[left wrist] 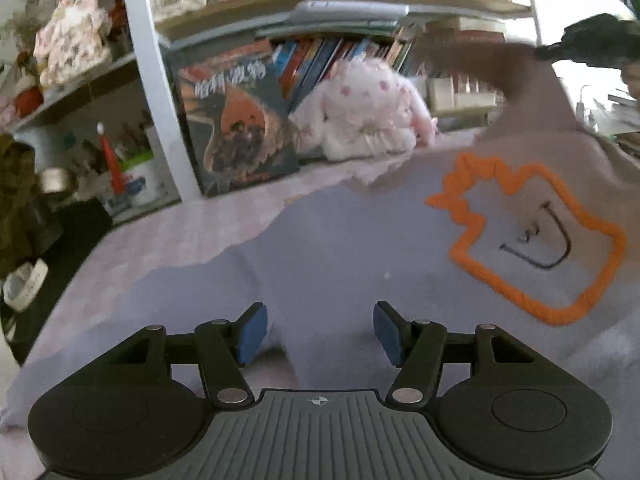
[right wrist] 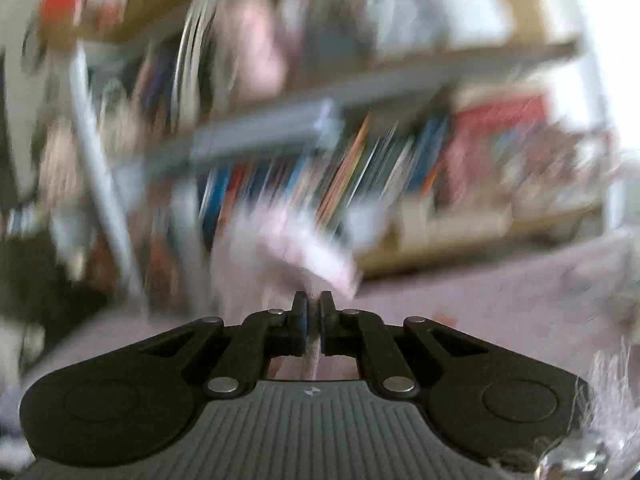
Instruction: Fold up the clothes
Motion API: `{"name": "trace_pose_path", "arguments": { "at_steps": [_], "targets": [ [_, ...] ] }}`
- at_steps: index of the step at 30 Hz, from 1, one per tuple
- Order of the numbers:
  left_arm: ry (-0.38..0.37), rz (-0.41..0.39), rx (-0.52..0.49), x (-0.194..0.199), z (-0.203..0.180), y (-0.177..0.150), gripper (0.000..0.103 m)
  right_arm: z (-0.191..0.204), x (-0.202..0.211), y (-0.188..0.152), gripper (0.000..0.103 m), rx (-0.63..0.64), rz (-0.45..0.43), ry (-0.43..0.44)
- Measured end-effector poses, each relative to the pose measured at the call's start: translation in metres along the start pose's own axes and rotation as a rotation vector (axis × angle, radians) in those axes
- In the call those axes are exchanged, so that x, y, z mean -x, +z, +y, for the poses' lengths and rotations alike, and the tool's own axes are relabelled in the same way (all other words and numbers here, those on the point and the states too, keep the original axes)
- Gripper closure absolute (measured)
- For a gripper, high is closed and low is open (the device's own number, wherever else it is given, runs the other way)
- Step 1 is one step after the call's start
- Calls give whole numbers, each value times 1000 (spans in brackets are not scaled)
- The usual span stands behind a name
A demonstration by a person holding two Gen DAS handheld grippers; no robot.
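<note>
A pale lavender garment point(left wrist: 340, 248) with an orange fuzzy outline patch point(left wrist: 532, 236) lies spread on the pink checked surface point(left wrist: 168, 236). My left gripper point(left wrist: 320, 330) is open just above the cloth, its blue pads point(left wrist: 252, 332) apart and empty. At the upper right of the left wrist view, the garment's far corner point(left wrist: 532, 92) is lifted by the other gripper point(left wrist: 596, 42). In the right wrist view, which is heavily blurred, my right gripper point(right wrist: 314, 322) is shut on a thin fold of the pale cloth point(right wrist: 314, 354), held above the surface.
A bookshelf point(left wrist: 340, 4) with books stands behind the surface. A pink plush toy point(left wrist: 368, 108) and a large book point(left wrist: 236, 120) lean against it. A white shelf post point(left wrist: 156, 80) rises at left. White slippers point(left wrist: 24, 284) lie on the dark floor at far left.
</note>
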State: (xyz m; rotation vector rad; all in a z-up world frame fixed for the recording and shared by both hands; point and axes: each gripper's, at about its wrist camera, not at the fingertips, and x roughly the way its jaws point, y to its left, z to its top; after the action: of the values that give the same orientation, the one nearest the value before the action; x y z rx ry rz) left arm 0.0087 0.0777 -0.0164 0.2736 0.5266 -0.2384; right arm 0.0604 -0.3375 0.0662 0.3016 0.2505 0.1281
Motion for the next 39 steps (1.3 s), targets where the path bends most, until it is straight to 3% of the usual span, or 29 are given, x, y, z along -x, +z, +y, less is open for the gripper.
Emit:
{"name": "trace_pose_path", "arguments": {
  "at_steps": [1,4,7,10,13,16,17,19,22,24,25,29,33,39],
  "targets": [
    [-1,14,10,-1,2,-1,43,-10,5,-4,97,-29,12,-48],
    [-12,45,21,-2,7,-5,43,-52,-9,-32,97,-111,212,-177],
    [-18,49,31,0,13,-8,43,-90,-20,-56,95,-238,319,-208],
    [-10,52,39,2,17,-10,42,-97,-23,-65,94,-230,322,-229],
    [-14,54,56,3,21,-12,42,-101,-16,-61,102,-227,247,-219],
    [-11,55,53,2,20,-11,42,-128,-2,-47,102,-407,98,-289],
    [-12,55,53,2,20,-11,42,-136,0,-44,102,-445,85,-334],
    [-18,56,62,1,22,-11,42,-143,-3,-43,101,-432,141,-371],
    [-23,57,67,1,23,-11,42,-129,-1,-49,97,-325,227,-323],
    [-24,57,68,1,23,-11,42,-113,4,-55,65,-222,252,-302],
    [-21,56,60,1,22,-11,42,-105,6,-58,60,-173,267,-287],
    [-10,43,8,3,15,-10,43,-68,3,-69,57,10,344,-186],
    [7,25,-77,5,5,-8,43,-26,-15,-64,44,275,310,-152],
    [-57,12,-140,3,-6,-1,42,4,-88,-74,48,429,443,-102]
  ]
}}
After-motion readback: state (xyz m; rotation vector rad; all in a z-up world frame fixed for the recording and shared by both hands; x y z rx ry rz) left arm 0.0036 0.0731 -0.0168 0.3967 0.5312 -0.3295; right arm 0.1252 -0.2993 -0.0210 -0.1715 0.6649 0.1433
